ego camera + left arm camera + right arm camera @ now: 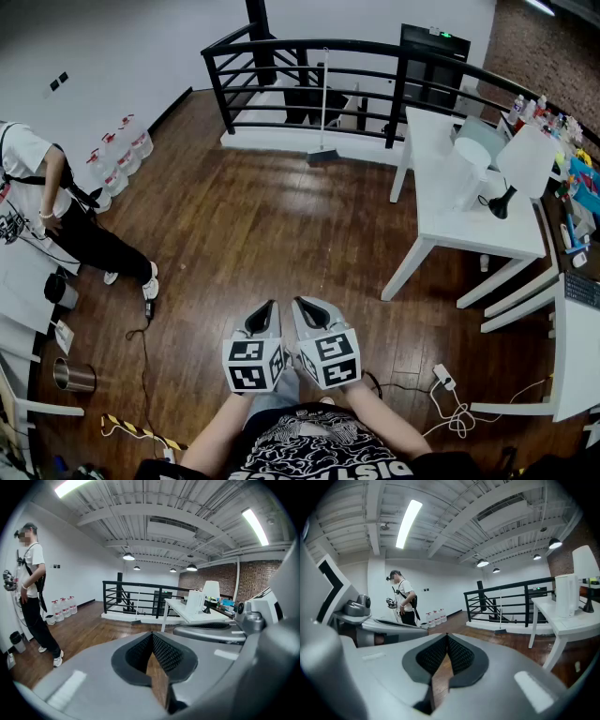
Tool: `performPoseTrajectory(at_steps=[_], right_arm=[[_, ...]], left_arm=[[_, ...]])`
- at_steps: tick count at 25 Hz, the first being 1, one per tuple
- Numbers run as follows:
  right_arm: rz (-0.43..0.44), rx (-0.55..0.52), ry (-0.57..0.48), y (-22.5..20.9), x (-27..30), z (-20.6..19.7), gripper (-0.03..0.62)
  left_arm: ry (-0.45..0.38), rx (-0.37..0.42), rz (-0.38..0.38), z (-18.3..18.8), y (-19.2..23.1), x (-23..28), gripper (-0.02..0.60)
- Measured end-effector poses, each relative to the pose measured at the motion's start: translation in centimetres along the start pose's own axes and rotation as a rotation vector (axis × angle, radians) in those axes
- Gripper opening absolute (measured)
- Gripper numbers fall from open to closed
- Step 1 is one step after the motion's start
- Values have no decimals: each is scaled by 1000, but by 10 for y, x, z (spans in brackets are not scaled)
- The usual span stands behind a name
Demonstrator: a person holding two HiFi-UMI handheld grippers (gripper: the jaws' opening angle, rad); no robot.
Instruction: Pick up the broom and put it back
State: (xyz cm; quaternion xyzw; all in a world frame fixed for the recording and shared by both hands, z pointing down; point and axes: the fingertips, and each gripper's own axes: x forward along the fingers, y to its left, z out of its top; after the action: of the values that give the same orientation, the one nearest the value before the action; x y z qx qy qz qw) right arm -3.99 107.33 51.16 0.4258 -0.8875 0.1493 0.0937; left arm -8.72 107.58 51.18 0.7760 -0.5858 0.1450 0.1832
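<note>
1. The left gripper (267, 307) has its jaws pressed together with nothing between them; through the slit only floor shows. The right gripper (301, 305) is closed the same way and equally empty.
2. Below both lies a dark, glossy wooden floor (244, 234). It runs out to a black railing (309, 75) on a white base at the far side of a loft-like room with white walls, a brick wall on the right and an open beamed ceiling.
3. The broom (324, 112) stands upright against that railing, its head on the floor, well apart from both grippers.
4. A white table (450, 220) stands to the right, between the grippers and the railing, with a white-shaded lamp (523, 164) on it.
5. Another person (56, 220) stands at the left, near clear water bottles (122, 155) lined up along the wall.
6. The grippers are held side by side in front of the body, tips nearly touching, pointing forward and slightly down. Both bare forearms reach in from the lower edge of the head view.
7. Counted: two grippers, two marker cubes (253, 364), one broom, one railing, one other person, at least three water bottles, one metal cup (73, 377) on the floor at lower left, one white power strip (442, 377) with its cable at lower right.
</note>
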Motion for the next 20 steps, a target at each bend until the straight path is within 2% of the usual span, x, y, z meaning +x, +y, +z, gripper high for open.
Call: performPoseTrajectory(at_steps=[5, 12, 20], right_arm=[[-18, -4, 28, -17, 46, 6, 0], [-108, 4, 52, -63, 134, 48, 0], [-166, 6, 80, -93, 237, 84, 0]], left_arm=[[2, -1, -33, 22, 24, 44, 5], [29, 19, -118, 76, 71, 130, 5], [58, 2, -202, 114, 129, 212, 5]])
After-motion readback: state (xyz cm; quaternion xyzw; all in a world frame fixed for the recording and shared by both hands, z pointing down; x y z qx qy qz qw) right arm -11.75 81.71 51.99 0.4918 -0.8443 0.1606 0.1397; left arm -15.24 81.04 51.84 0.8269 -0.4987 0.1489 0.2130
